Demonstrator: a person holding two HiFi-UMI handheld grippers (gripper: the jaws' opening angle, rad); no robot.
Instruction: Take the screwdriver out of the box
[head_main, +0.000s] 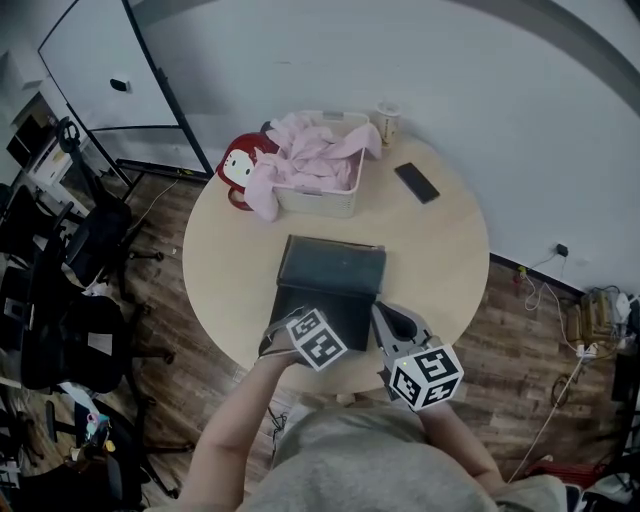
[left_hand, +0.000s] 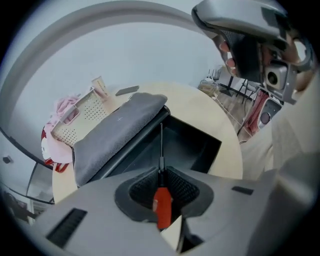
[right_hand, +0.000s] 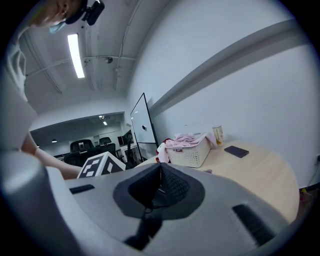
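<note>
Left gripper (left_hand: 161, 174) clenched on screwdriver (left_hand: 162, 202) handle, above box (left_hand: 200, 149). Shaft may catch box rim and slip. Right gripper (right_hand: 160, 172) beside box, seemingly closed, empty.

Two grippers held side by side, close in front of the body.
The left gripper (left_hand: 161, 175) tilts steeply downward, its jaws clamped on the red handle of a screwdriver (left_hand: 162, 206). The right gripper (right_hand: 161, 170) points almost level, jaws together with nothing between them.

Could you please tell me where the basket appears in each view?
Head view: basket top centre, beyond the box.
Left gripper view: basket at far left.
Right gripper view: basket right of centre.
Shared landmark: the phone beside it.
</note>
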